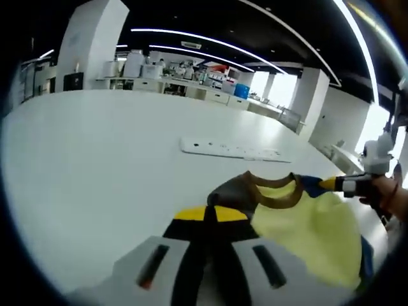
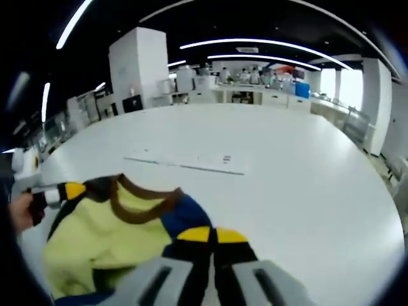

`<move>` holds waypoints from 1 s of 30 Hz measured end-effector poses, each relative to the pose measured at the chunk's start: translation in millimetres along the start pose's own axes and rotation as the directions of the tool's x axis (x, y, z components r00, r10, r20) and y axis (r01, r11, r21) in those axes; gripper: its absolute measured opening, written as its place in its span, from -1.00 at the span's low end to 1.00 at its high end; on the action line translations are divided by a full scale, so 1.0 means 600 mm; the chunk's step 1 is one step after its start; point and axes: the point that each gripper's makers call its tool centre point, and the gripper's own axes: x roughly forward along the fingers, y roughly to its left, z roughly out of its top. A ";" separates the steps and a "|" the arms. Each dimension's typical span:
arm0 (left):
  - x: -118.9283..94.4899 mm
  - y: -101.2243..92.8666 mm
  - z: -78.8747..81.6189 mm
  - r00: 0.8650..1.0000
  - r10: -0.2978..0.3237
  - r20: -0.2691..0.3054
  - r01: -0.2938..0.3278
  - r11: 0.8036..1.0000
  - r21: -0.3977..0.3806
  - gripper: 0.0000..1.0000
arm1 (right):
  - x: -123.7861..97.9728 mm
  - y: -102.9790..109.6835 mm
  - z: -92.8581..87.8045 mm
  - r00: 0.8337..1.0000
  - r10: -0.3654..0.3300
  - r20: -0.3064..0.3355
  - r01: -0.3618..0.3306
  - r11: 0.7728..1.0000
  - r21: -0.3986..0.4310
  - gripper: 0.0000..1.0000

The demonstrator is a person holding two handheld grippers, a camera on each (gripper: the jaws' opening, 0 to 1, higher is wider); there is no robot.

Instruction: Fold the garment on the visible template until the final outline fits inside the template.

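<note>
Your left gripper (image 1: 213, 213) and right gripper (image 2: 212, 234) are each pinched on the garment (image 1: 306, 220), collar at 12 o'clock, above the table (image 1: 95, 166).

The shirt (image 1: 306, 223) is soft, matt cloth with a ribbed brown collar (image 2: 141, 203). The table (image 1: 95, 159) looks smooth, faintly glossy white.

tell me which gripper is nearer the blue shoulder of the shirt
Right. The right gripper is shut on the garment right at its blue shoulder. The left gripper is shut on the grey shoulder, across the brown collar.
</note>
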 end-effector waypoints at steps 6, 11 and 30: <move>0.000 0.012 0.000 0.999 0.048 -0.017 -0.047 0.997 0.064 -0.89 | -0.004 0.003 -0.002 1.000 0.009 -0.003 -0.009 1.000 0.019 -1.00; -0.020 0.015 0.015 0.997 0.073 0.001 -0.073 0.992 0.103 -0.55 | -0.026 -0.004 0.006 1.000 -0.022 -0.004 0.022 0.999 0.029 -0.43; -0.138 -0.020 0.007 0.997 -0.073 -0.006 0.072 0.973 0.221 0.53 | -0.176 0.126 -0.015 0.971 0.239 -0.014 -0.240 0.970 -0.044 0.77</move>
